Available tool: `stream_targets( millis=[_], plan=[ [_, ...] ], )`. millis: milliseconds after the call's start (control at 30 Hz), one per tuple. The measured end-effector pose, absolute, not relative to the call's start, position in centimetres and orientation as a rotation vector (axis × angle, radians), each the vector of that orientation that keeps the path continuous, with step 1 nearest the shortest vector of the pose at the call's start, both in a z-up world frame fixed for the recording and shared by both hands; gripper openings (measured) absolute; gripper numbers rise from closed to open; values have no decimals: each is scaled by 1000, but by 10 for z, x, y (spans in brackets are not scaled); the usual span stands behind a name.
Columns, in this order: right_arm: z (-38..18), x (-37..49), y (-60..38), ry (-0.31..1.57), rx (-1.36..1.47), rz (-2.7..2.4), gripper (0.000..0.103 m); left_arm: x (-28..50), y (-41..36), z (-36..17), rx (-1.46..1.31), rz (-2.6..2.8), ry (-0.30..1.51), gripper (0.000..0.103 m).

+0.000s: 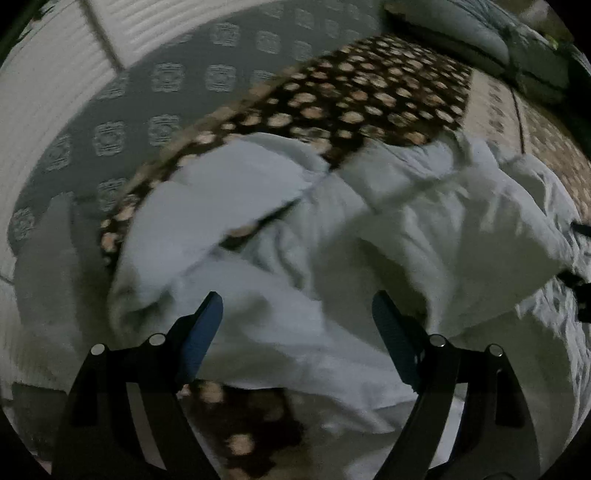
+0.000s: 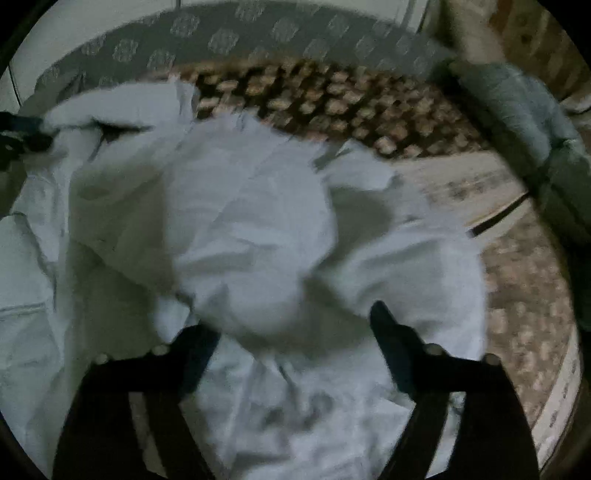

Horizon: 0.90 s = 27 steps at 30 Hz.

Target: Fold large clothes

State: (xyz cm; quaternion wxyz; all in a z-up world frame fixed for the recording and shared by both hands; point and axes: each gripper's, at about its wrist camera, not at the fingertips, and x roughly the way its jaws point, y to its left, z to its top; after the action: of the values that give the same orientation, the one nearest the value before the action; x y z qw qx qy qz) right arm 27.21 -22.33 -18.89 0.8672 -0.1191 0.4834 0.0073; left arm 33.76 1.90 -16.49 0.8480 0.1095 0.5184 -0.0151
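Between folds: the white garment (image 1: 332, 229) lies rumpled on the bed (image 1: 369, 88), with the left gripper (image 1: 297, 317) and right gripper (image 2: 295, 332) both spread wide and empty above it, so a fresh edge likely needs grasping next.

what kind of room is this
Most likely a bedroom: the white garment lies crumpled on a bed with a brown spotted blanket, pillows sit at its far end, and a grey patterned headboard or wall runs alongside.
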Motion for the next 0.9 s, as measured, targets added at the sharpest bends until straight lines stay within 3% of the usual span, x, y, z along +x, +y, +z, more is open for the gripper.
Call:
stream_targets(
  millis=[200,400,433,467,533,567,633,733,833,900],
  plan=[
    [-162,249,-314,953,-113,-171,82,349,-31,-178,207,-176,1167,83],
    [-194,285,-403,1021,111,-270,82,372,-76,-212,320,-168,1267,80],
    [-206,295,-412,1052,140,-263,82,378,-81,-219,321,-174,1293,74],
    [-217,302,-418,1080,174,-254,82,380,-82,-224,314,-179,1306,58],
    [-239,313,-426,1129,262,-228,80,385,-87,-234,334,-158,1321,36],
    [-249,316,-426,1138,298,-212,76,387,-89,-238,342,-153,1322,27],
    [-255,315,-420,1111,303,-194,48,390,-90,-239,340,-149,1308,11],
    [-241,309,-418,1016,290,-225,13,400,-74,-215,299,-103,1244,6],
    [-216,302,-418,891,311,-249,1,408,-48,-184,283,-41,1169,6],
    [-212,308,-409,885,245,-289,0,404,-34,-183,327,-24,1172,7]
  ],
)
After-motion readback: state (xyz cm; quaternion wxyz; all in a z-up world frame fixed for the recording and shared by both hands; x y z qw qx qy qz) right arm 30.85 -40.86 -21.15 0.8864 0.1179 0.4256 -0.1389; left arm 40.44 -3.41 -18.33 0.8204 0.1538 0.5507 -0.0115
